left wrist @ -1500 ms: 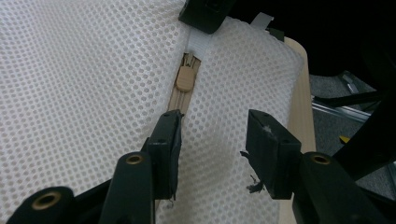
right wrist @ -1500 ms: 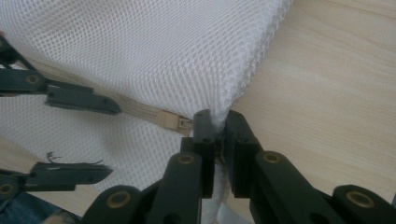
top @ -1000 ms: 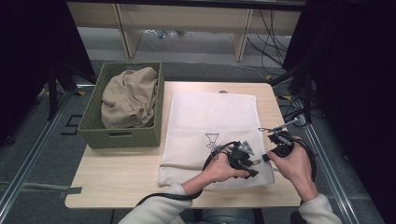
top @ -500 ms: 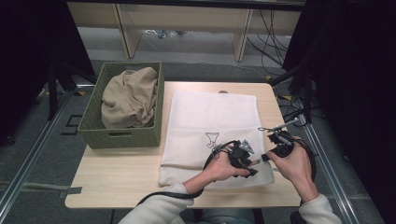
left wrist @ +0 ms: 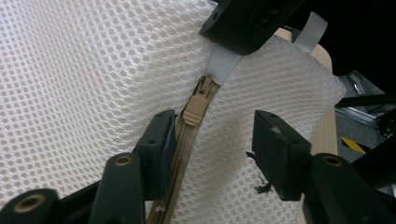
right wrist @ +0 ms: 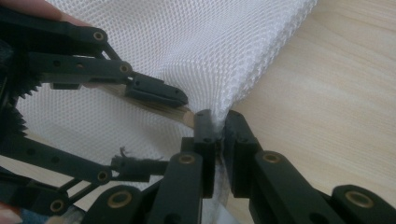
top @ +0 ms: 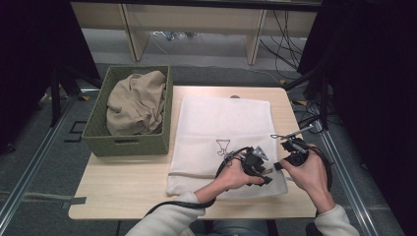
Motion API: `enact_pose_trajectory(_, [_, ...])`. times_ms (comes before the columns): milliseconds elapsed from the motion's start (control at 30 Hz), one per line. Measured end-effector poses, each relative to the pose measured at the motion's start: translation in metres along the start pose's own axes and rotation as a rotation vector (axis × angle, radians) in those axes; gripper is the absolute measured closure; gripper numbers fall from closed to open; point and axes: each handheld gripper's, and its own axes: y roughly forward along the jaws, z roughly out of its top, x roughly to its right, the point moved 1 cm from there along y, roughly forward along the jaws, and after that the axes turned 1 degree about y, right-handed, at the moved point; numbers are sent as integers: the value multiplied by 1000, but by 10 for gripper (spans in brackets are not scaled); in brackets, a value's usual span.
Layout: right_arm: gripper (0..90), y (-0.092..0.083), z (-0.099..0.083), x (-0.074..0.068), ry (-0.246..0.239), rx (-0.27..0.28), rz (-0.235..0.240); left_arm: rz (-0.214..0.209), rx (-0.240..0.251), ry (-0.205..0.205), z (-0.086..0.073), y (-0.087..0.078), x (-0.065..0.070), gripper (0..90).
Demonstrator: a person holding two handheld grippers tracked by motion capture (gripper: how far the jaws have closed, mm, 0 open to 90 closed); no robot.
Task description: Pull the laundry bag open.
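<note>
One white mesh laundry bag [top: 223,132] lies flat on the table [top: 123,189], its long side running away from the person, and one green basket [top: 129,142] beside it holds one tan cloth [top: 135,101]. The right gripper [right wrist: 218,126] is clenched on the bag's near right corner. The left gripper [left wrist: 215,140] has just been opening, and its jaws stand apart on each side of the tan zipper [left wrist: 194,109] without pressing it.
</note>
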Motion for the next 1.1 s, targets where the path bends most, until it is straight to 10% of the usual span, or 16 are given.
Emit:
enact_pose_trajectory(633, [852, 1, 0, 2, -1, 4, 9, -52, 86, 22, 0, 5, 3, 400])
enact_pose_trajectory(1100, [851, -1, 0, 0, 61, -8, 23, -85, 106, -56, -5, 0, 1, 529])
